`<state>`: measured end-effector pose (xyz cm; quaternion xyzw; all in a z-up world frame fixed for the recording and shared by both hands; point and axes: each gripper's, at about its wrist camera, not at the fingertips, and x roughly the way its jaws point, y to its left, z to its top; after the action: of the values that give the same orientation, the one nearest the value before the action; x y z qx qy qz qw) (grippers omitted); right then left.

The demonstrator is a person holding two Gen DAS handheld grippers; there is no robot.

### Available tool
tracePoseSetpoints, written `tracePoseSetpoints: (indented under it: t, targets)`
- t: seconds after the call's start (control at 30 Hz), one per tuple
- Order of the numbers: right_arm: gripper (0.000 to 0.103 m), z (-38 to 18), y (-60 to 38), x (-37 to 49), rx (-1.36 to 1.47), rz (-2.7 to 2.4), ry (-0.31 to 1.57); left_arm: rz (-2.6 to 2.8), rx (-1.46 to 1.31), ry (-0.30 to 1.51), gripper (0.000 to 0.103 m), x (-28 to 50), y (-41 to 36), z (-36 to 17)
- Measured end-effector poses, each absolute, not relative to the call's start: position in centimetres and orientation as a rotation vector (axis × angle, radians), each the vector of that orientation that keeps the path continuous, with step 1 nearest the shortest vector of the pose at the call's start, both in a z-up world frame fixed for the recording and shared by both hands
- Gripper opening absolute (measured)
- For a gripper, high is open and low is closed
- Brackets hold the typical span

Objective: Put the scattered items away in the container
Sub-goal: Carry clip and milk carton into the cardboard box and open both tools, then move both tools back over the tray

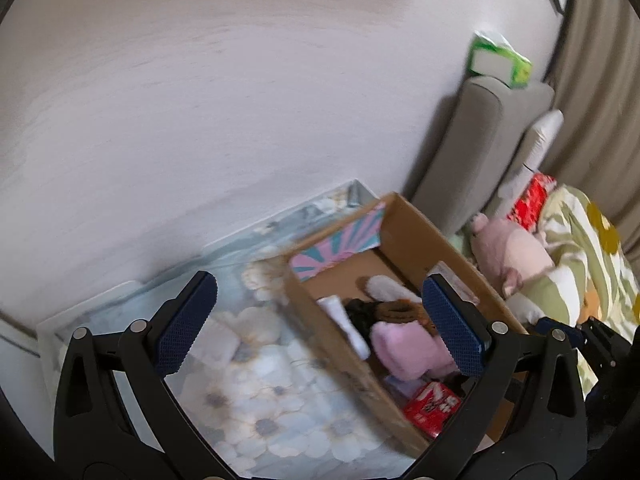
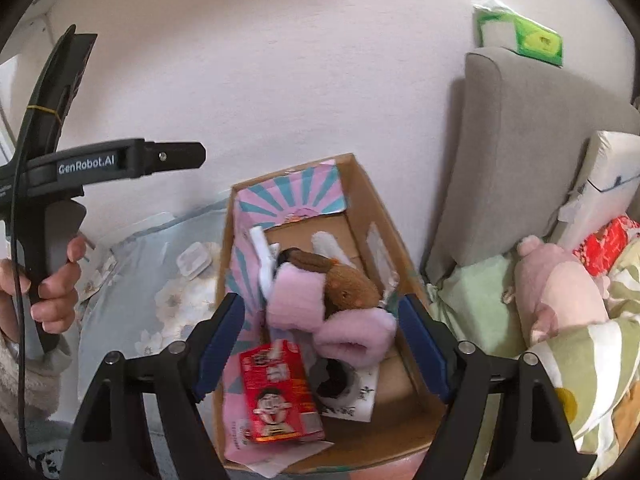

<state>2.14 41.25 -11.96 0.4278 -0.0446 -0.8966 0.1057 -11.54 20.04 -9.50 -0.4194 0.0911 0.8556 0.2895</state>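
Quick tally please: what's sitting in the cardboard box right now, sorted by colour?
In the cardboard box:
Pink: 2, both fluffy slippers
Red: 1 snack packet
Brown: 1 plush toy
White: 1 tube
Black and white: 1 mug
Total: 6

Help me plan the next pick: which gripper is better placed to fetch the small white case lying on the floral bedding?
Left. The white case lies left of the cardboard box, the left gripper's side; the open right gripper hangs over the box.
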Motion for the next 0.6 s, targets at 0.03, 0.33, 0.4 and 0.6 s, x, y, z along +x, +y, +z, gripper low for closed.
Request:
tracePoseSetpoints:
  t: [0.03,0.33,0.4,0.6]
  targets:
    - [0.076,-11.9,40.9,2.1,1.255,-2.638,-0.124,2.296,-1.121,0.231,0.102,-11.7,19.3,-9.3]
    - [0.076,-11.3,38.3,0.9,1.185,-2.554,-0.168,2.386,-1.167,0.145,0.102,-12.5,14.2,-9.1]
    - [0.076,-11.0,37.2,0.7,1.164,-2.541,-0.141,2.418,-1.167,0.144,0.102,-12.3,12.9,-9.0]
    - [0.076,-10.9,33.6,0.0,1.129,-2.456,-0.079,2.543,-1.213,0.086,0.102,-12.8,7.7,-8.9]
